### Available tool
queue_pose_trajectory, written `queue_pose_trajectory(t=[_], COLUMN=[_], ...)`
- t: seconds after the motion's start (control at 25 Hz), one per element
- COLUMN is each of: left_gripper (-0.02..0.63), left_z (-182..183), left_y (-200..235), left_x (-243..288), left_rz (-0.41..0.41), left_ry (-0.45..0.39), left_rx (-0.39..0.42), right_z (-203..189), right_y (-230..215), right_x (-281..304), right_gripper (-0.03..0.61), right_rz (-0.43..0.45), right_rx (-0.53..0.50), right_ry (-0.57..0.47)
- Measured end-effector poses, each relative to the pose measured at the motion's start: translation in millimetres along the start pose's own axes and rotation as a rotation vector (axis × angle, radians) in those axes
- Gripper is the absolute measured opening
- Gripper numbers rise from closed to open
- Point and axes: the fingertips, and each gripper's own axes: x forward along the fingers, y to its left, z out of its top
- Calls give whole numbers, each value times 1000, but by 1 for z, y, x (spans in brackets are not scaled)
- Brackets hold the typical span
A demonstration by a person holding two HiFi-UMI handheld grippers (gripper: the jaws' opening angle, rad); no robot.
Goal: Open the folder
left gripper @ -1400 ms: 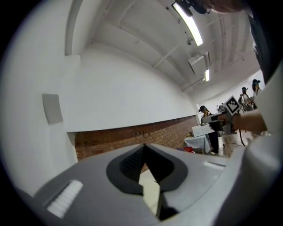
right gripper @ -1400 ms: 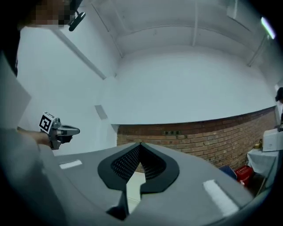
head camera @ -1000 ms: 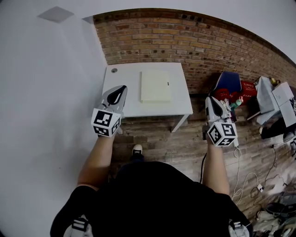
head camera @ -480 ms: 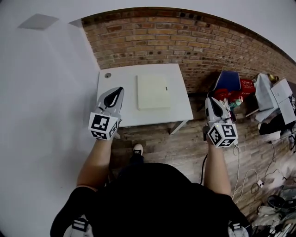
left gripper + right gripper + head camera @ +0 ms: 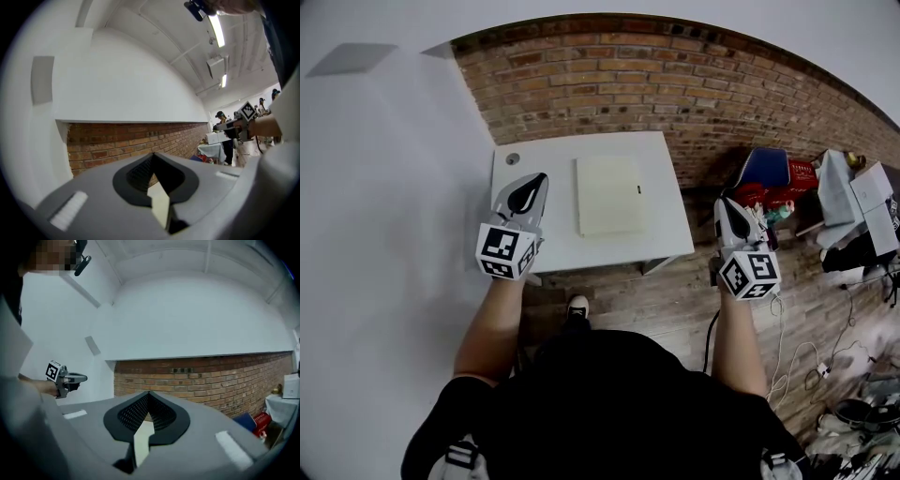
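My left hand-held gripper (image 5: 536,183), closed and empty, covers the desk's (image 5: 666,225) 8 o'clock edge. My right hand-held gripper (image 5: 727,204) is closed too. The folder's (image 5: 608,195) 3 o'clock mark is indistinct.

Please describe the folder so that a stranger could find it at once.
Against the brick wall stands a white table. The closed folder lies flat near its middle. It is a pale cream rectangle with a small dark mark on its right edge, unlike the round hole in the table's corner.
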Motion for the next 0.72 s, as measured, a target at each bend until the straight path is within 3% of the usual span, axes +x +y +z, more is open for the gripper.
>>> queue_pose_trajectory(t=[0.72], left_gripper=[2], left_z=[-16], left_y=[53], left_x=[65], left_rz=[-46], left_ry=[10], left_rx=[-12], right_z=[4], right_y=[-8], right_x=[68], right_gripper=[-3], right_rz=[-20], right_rx=[16], right_ry=[7])
